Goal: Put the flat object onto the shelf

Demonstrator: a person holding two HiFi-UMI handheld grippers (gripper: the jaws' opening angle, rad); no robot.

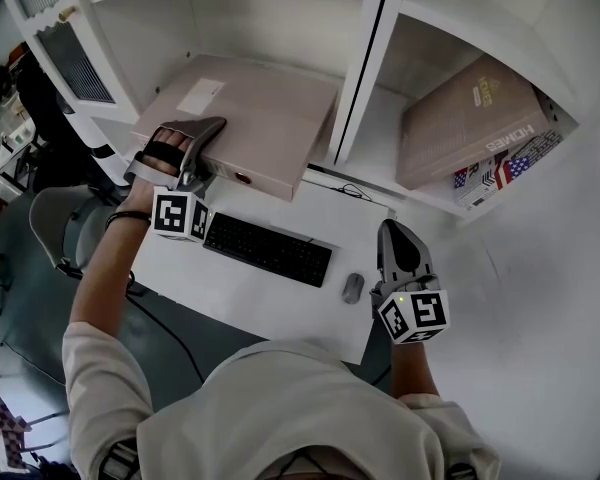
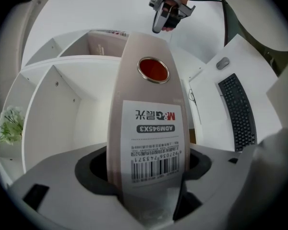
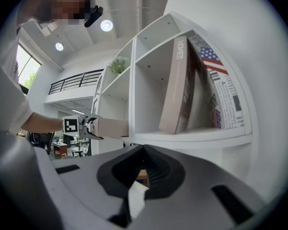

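filling the back, shelf (image 1: 363, 68): white, split by an upright divider into a left and a right compartment, standing at the far edge of the surface.
surface (image 1: 250, 293): white, carrying the keyboard and the mouse; the person leans over its near edge.
binder (image 1: 255, 118): beige and flat, lying on its side in the left compartment. its spine end faces the person and sticks out past the shelf front, close to the keyboard. a red disc in a metal ring and a barcode label show on the spine.
beige book (image 1: 470, 128): leaning in the right compartment, lettered on its cover.
flag-printed book (image 1: 508, 165): in the same compartment, touching the beige book.
keyboard (image 1: 268, 249): black, lying between the binder and the person.
left hand-held gripper (image 1: 208, 133): at the binder's spine end, jaws apart with the spine between them. a dark gap shows beside the spine, so it is not squeezing.
right hand-held gripper (image 1: 398, 236): held over the right end of the surface, well apart from the binder. it points toward the right compartment, jaws closed together with nothing between them.
mouse (image 1: 352, 288): grey, just right of the keyboard, near the right hand-held gripper.
plant (image 2: 8, 126): small green sprig with pale flowers, on a higher level of the shelf.
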